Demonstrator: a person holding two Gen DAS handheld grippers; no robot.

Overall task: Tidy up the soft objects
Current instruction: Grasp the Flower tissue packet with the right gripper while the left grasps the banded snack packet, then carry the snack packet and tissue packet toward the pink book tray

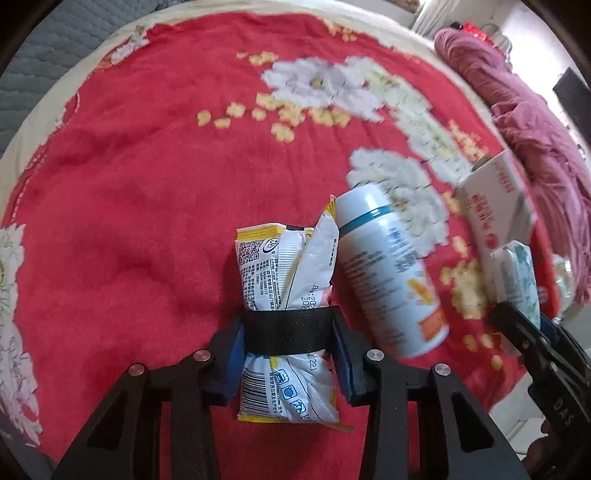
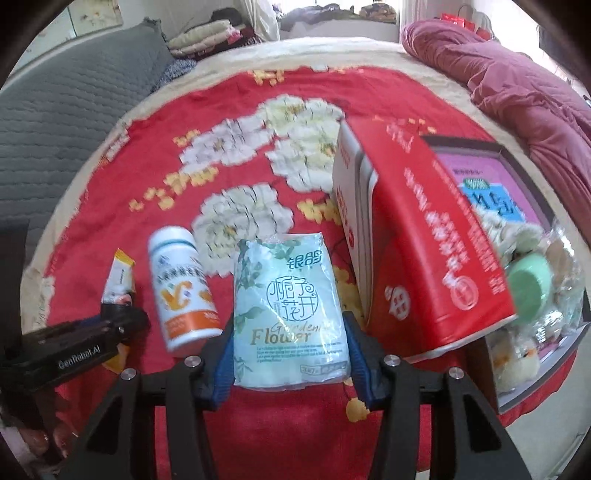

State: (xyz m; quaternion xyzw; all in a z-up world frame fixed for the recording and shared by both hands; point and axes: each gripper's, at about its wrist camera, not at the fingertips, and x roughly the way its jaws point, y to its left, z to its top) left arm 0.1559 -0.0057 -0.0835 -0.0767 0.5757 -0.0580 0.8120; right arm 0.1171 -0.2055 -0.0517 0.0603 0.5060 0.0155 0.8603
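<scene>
Both pairs of jaws are squeezing something soft. Left gripper (image 1: pixel 288 354) has its blue pads pressed on the sides of a crinkly snack bag (image 1: pixel 286 314). That bag is white with yellow edges, has a black band around its middle, and lies on the blanket (image 1: pixel 129 203). Right gripper (image 2: pixel 290 350) pinches a pack of tissues (image 2: pixel 290 314). The pack is pale green and white, with leaves and the word "Flower" printed on it. It is puffy and wrapped in shiny plastic.

Just to the right of the snack bag lies a white bottle (image 1: pixel 388 273) on its side, with a blue ring near the cap and orange on its label. In the right wrist view the bottle sits between the snack bag and the tissues.

Beside the tissues, on the right, is a big red box (image 2: pixel 424 236) that tips to one side. Past it is a see-through bag (image 2: pixel 535 288) with a round green thing and fluffy pale things inside; I cannot tell what they are.

The blanket is bright red and fuzzy, with big white flowers, small yellow ones and a cream edge. It covers a bed. A dark pink quilt (image 2: pixel 517 81) is bunched up at the far right. A grey quilted cover (image 2: pixel 66 110) lies at the far left, and folded bedding (image 2: pixel 207 35) is stacked at the back.
</scene>
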